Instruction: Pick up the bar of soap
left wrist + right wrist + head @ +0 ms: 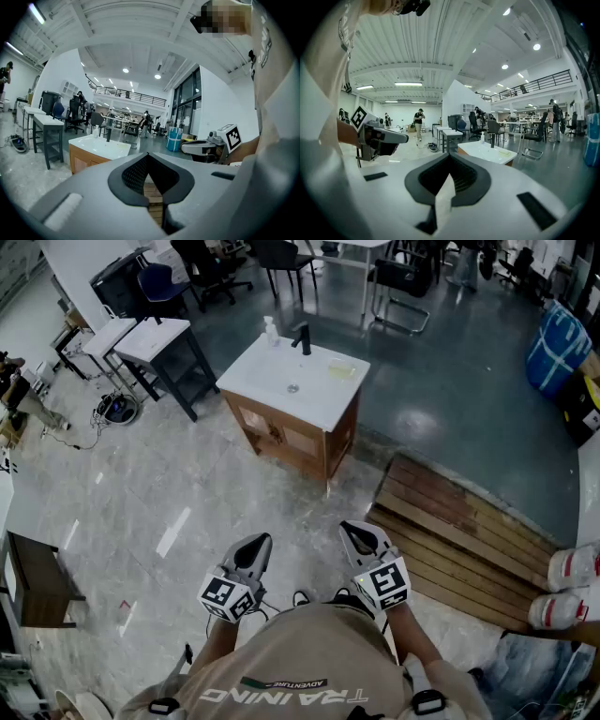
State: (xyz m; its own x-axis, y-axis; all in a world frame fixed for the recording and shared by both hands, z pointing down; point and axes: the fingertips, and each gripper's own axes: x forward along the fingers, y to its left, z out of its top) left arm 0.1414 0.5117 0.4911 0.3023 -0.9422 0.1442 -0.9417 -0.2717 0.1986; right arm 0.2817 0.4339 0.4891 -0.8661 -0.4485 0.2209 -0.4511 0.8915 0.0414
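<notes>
Standing well back from the vanity, the person holds both tools close to the chest, so the coming move is likely a long step and reach forward rather than a grasp. On the left, the left gripper (253,545) points ahead with its jaws pressed together and nothing between them; only floor shows past their tips. Ahead of it, across bare floor, the white tabletop (248,376) carries a soap dispenser bottle (270,331) at its far left corner and a black faucet (302,337) just beside that. The bar of soap (342,369) lies further right, flat on the tabletop near its far right edge, a small pale yellow patch well apart from both tools. It looks a little longer across than deep, though it is too small to fix its long axis with confidence. The right gripper (361,535) is likewise closed and empty, and it sits almost directly in line with the soap, so it seems the nearer and more natural one to use. Its jaws would need to spread before it can take the bar.
</notes>
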